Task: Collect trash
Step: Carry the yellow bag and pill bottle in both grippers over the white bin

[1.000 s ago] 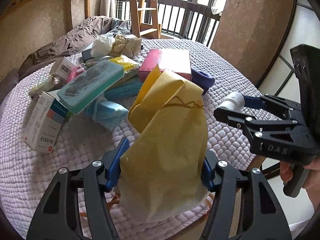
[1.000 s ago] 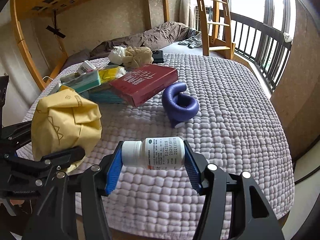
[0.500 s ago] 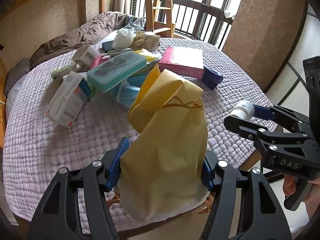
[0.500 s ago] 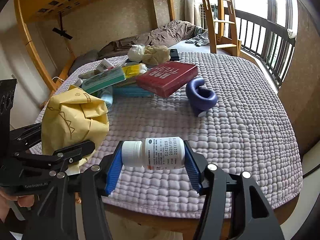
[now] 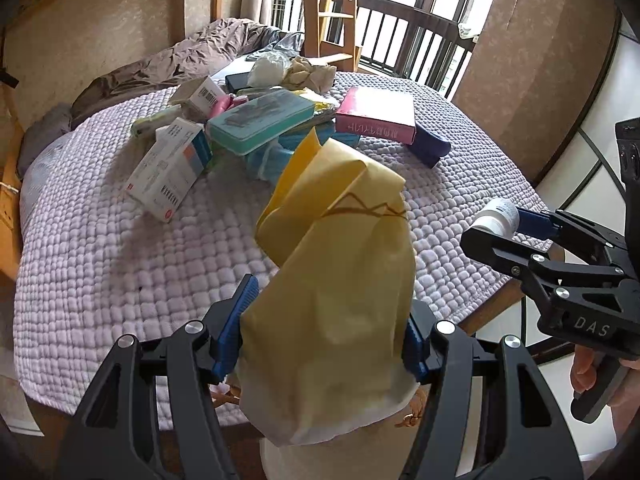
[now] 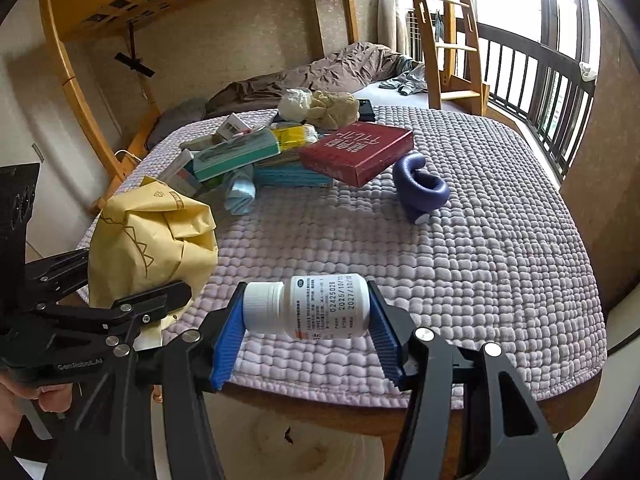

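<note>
Between the right gripper's blue fingers a white pill bottle is clamped end to end; the left gripper pinches a crumpled yellow paper bag. Both hang past the quilted bench's edge. The smooth bottle could slip if the squeeze eases.

Left gripper: your pads clamp the bag, above the table's near edge.
Right gripper: your pads pinch the bottle lying sideways, right of the bag.
Pile: boxes and case behind the bag.
Book: right of the pile.
Bed: behind the table.
</note>
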The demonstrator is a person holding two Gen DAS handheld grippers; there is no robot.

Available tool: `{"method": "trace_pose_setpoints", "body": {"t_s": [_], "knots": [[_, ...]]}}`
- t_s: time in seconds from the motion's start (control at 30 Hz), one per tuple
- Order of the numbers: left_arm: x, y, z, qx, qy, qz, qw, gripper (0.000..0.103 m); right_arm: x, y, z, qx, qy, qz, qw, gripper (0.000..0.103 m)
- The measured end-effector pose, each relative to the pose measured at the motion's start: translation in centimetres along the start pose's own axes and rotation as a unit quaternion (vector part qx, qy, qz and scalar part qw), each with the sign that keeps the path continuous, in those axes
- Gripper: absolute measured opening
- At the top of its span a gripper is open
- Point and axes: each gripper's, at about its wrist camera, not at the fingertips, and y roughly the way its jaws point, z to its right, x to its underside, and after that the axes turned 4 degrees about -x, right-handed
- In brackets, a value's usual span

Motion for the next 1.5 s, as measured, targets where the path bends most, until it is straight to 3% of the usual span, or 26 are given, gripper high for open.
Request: {"method": "trace_pose_setpoints", "body": {"t_s": [0.77,1.5], "knots": [[3.4,-3.2,0.0,-0.011,-0.016,0.002,0.9998,0.064,3.9,-3.3,-2.1,-0.019,0.005,-0.012,1.0,0.056],[6.2,-4.5,1.7,0.007,0.001,-0.013,0.9999,0.064,7.2,-4.9,-3.0,-0.02,0.002,-0.032,0.999,0.056]]}}
